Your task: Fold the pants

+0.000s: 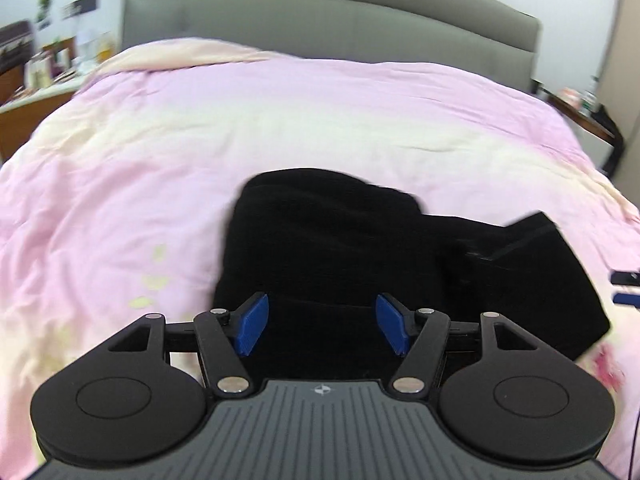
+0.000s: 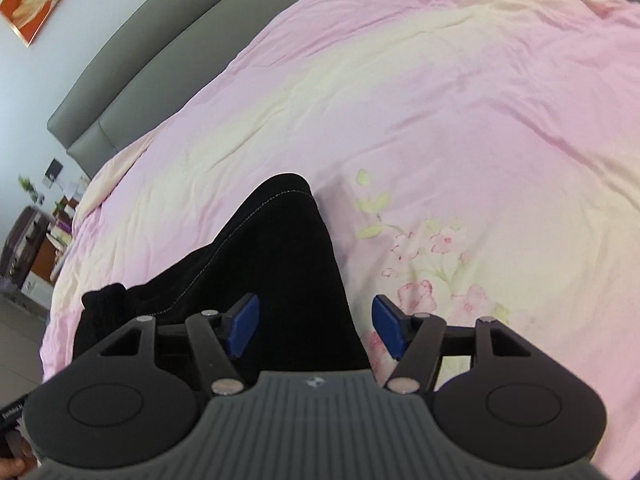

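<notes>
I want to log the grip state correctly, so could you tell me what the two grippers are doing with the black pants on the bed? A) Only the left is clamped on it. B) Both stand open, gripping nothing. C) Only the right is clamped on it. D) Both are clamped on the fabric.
B: the left gripper and right gripper each show blue pads spread apart above the black pants, pinching no fabric.

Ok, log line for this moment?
black pants: bunched on pink duvet | left gripper: open | right gripper: open
</notes>
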`<state>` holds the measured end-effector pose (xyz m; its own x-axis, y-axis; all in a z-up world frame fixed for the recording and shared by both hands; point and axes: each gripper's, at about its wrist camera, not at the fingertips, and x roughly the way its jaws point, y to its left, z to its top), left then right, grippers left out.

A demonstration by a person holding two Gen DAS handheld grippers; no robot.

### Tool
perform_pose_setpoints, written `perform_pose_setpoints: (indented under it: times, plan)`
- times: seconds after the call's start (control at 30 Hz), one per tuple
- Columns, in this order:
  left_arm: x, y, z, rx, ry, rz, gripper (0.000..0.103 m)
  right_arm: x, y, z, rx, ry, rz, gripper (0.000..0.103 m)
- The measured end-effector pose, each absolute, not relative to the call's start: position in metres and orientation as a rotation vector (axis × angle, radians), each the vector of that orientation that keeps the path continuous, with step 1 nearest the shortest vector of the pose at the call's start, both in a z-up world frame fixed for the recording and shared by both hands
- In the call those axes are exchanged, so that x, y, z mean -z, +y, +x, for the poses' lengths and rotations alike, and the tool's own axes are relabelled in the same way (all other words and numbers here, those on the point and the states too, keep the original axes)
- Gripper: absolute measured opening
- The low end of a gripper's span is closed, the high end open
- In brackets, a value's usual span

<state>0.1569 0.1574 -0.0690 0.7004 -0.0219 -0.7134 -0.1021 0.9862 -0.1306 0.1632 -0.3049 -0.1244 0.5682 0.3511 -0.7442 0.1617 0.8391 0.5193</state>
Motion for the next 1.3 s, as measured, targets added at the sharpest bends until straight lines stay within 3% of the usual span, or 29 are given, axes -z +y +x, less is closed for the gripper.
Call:
perform_pose_setpoints:
  times: [0.27, 0.4, 0.67, 0.8, 0.97, 1.17, 1.3]
  plan:
    - [0.094, 0.196, 0.163, -0.055, 0.808, -0.374, 0.074, 0.168, -0.318, 0.154, -0.029, 0.97, 0.963, 0.063]
    - [0.096, 0.193, 0.161, -0.042, 0.801, -0.373, 0.08, 0.192, -0.324, 0.154, -0.02, 1.016, 1.096, 0.077]
    - [0.102, 0.2, 0.161, -0.036, 0.802, -0.41, 0.08, 0.201, -0.297, 0.171, -0.119, 1.054, 0.874, 0.086]
    - [0.107, 0.205, 0.164, -0.043, 0.809, -0.446, 0.082, 0.19, -0.286, 0.172, -0.151, 1.027, 0.764, 0.048]
    - [0.106, 0.22, 0.161, -0.053, 0.794, -0.544, 0.079, 0.16, -0.294, 0.159, -0.156, 0.905, 0.851, 0.026]
    - [0.106, 0.248, 0.151, -0.133, 0.756, -0.676, 0.078, 0.136, -0.274, 0.143, -0.165, 0.8, 0.935, 0.025]
    - [0.117, 0.248, 0.158, -0.149, 0.85, -0.672, 0.077, 0.138, -0.271, 0.132, -0.115, 0.775, 1.001, 0.025]
